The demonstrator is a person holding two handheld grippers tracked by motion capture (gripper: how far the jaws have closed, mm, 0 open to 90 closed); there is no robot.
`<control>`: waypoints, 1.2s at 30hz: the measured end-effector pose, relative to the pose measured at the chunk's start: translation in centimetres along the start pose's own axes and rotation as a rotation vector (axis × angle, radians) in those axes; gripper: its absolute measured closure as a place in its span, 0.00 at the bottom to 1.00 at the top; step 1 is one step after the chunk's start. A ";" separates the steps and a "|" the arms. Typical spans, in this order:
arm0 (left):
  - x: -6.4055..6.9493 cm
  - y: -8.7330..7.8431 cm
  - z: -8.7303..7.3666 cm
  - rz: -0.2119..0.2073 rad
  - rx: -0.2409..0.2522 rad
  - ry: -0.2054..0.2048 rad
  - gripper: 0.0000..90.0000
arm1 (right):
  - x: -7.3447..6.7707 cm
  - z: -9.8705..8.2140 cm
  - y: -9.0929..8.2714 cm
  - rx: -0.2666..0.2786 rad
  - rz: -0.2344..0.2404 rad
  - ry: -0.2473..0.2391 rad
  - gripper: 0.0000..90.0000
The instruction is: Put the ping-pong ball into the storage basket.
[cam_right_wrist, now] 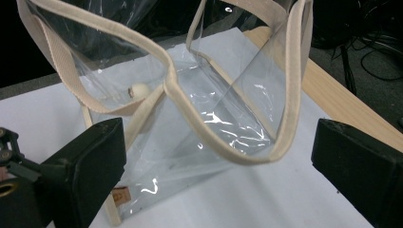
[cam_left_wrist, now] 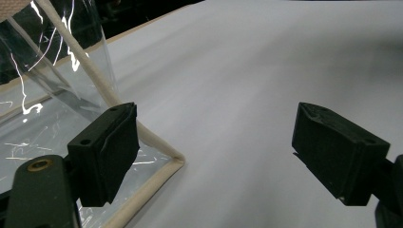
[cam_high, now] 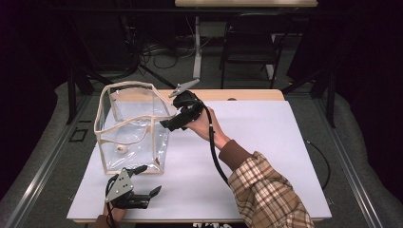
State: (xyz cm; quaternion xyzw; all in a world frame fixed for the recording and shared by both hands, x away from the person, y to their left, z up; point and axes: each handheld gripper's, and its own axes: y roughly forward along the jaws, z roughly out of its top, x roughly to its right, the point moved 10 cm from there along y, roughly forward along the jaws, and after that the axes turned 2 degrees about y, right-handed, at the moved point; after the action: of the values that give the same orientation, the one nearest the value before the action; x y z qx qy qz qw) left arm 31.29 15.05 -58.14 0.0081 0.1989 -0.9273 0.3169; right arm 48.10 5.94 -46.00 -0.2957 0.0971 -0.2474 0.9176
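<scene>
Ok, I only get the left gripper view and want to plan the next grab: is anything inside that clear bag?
Observer: Yes, one small white round thing lies on the floor of the clear bag.
Operator: And the right gripper?
Observer: The right gripper is beside the bag's right rim, jaws open, gripping nothing.
Operator: Is the bag upright?
Observer: Yes, it stands upright, mouth open.

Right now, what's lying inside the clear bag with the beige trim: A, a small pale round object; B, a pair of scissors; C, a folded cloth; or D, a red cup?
A: a small pale round object rests on the bottom of the clear bag, seen through its wall in the high view and the right gripper view.
</scene>
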 end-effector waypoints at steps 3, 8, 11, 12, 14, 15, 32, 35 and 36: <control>0.0 0.0 0.0 -0.002 -0.001 0.000 0.18 | 0.1 -0.8 -0.5 -0.006 -0.005 0.005 0.04; 0.0 0.1 0.0 -0.008 -0.004 0.000 0.18 | 0.8 -2.3 -1.6 -0.004 -0.016 0.021 0.04; 0.0 0.1 0.0 -0.004 0.004 -0.003 0.18 | 1.1 -3.1 -2.1 -0.008 -0.025 0.027 0.04; 0.1 0.1 0.0 -0.009 -0.001 -0.001 0.18 | 1.2 -3.4 -2.3 -0.010 -0.025 0.028 0.04; 0.1 0.1 0.0 -0.010 -0.001 -0.001 0.18 | 1.3 -3.9 -2.5 -0.015 -0.028 0.031 0.04; 0.1 0.1 0.0 -0.010 -0.002 0.000 0.18 | 1.4 -4.2 -2.6 -0.016 -0.030 0.033 0.04; 0.1 0.1 -0.1 -0.008 -0.005 0.000 0.18 | 1.7 -8.7 -4.9 -0.031 -0.055 0.050 0.04; 0.1 0.0 -0.1 -0.009 -0.005 0.001 0.18 | 1.7 -9.1 -5.2 -0.029 -0.057 0.055 0.04; 0.0 0.0 -0.1 -0.006 -0.003 -0.001 0.18 | 1.7 -9.6 -5.4 -0.033 -0.061 0.057 0.04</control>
State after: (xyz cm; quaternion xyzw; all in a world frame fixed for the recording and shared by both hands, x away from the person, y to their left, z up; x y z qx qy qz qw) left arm 31.27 15.05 -58.22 0.0064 0.2000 -0.9281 0.3140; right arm 44.30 -3.53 -50.59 -0.3063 0.1181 -0.2820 0.9015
